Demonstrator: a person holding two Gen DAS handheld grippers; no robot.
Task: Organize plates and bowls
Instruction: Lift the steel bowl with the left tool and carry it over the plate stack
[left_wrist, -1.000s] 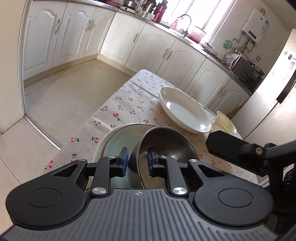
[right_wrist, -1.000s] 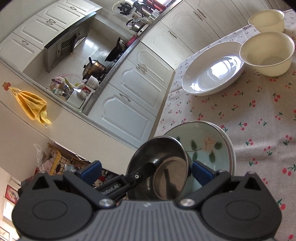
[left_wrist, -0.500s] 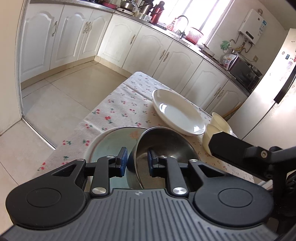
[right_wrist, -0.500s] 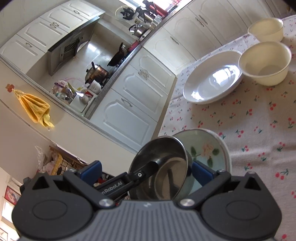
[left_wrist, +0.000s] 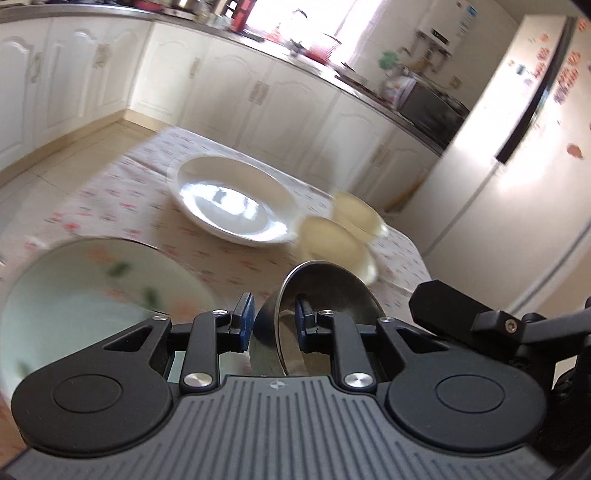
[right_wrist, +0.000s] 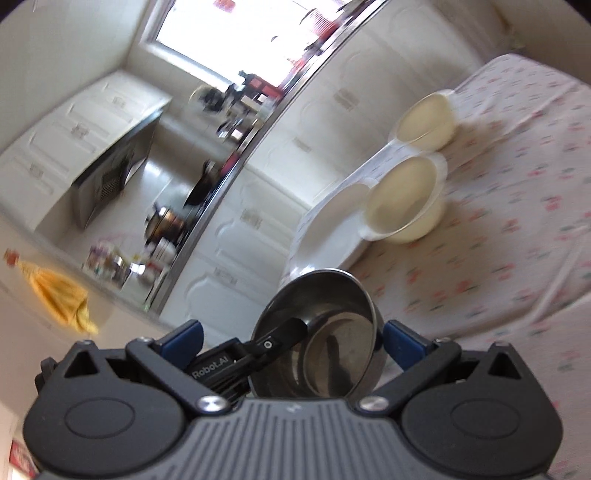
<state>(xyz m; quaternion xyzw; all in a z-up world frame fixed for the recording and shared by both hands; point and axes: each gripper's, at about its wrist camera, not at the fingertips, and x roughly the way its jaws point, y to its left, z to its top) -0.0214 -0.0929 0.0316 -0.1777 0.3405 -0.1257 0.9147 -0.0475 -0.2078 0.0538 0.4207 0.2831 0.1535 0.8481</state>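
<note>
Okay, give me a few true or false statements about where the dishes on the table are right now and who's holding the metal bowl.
1. The left gripper pinches the rim of the steel bowl. True.
2. The steel bowl sits inside the floral plate. False: it is held beside the plate, off to its right in the left wrist view.
3. Two cream bowls stand next to the white plate. True.
4. The white plate is stacked on the floral plate. False: they lie apart on the cherry tablecloth.
5. The right gripper has its jaws spread wide. True.
</note>
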